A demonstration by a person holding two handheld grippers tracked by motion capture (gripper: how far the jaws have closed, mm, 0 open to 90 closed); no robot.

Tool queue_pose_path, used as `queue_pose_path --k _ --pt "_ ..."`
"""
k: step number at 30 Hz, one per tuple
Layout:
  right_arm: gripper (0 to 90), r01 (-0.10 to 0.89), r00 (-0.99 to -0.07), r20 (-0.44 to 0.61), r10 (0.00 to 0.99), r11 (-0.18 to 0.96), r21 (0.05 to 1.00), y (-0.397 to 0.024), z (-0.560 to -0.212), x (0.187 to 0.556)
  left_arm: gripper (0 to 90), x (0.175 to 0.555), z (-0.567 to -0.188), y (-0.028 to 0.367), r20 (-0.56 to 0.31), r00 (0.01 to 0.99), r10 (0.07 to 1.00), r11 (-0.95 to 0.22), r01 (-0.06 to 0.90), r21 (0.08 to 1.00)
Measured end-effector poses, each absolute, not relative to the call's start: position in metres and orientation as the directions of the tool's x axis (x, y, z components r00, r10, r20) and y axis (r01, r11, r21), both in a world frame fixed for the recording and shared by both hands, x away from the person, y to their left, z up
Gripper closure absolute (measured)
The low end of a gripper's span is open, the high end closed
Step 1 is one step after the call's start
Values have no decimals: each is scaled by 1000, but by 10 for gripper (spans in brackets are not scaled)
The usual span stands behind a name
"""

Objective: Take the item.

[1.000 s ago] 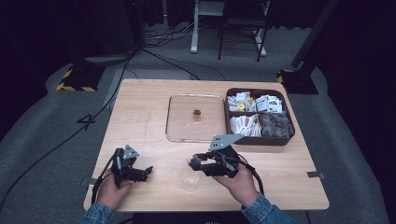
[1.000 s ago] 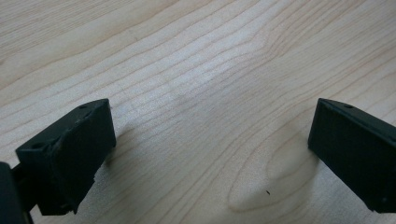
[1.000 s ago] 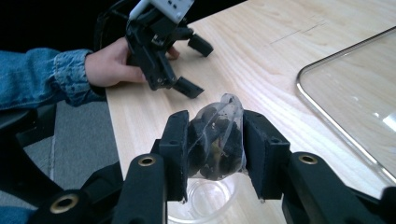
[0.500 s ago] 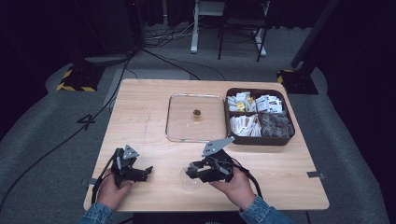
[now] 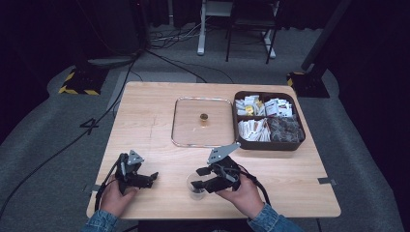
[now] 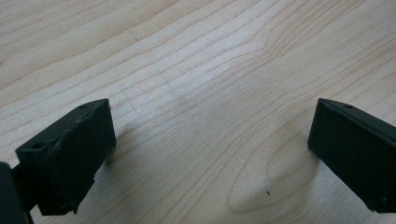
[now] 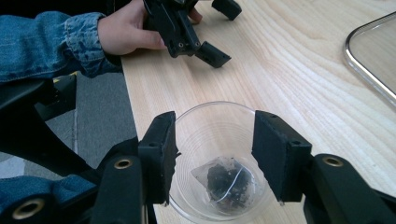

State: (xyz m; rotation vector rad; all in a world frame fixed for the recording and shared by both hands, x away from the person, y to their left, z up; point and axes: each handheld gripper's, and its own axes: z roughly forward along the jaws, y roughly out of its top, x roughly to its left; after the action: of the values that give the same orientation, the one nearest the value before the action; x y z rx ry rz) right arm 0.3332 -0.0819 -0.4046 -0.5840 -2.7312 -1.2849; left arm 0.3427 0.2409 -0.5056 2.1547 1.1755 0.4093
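1. Your right claw (image 7: pixel 212 156) has just been opening; its jaws stand apart above the clear cup (image 7: pixel 219 158), gripping nothing.
2. The tea bag (image 7: pixel 224 179) lies in that cup, directly below, near the worktop's (image 5: pixel 145 116) front edge.
3. Your left claw (image 5: pixel 145 178) rests released, farther away.

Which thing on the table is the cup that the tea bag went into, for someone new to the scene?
Start at the wooden table and go to its near edge, by the person's hands. The clear plastic cup stands there below the right claw, whose jaws have just been opening. Unlike the packets in the brown tray, it is transparent, with a dark tea bag at its bottom.
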Motion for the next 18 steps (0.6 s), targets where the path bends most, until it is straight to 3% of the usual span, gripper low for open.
queue_pose_path --k 18 --pt "416 338 -884 114 453 451 826 -141 -369 332 11 343 -506 241 -32 551 834 -394 635 665"
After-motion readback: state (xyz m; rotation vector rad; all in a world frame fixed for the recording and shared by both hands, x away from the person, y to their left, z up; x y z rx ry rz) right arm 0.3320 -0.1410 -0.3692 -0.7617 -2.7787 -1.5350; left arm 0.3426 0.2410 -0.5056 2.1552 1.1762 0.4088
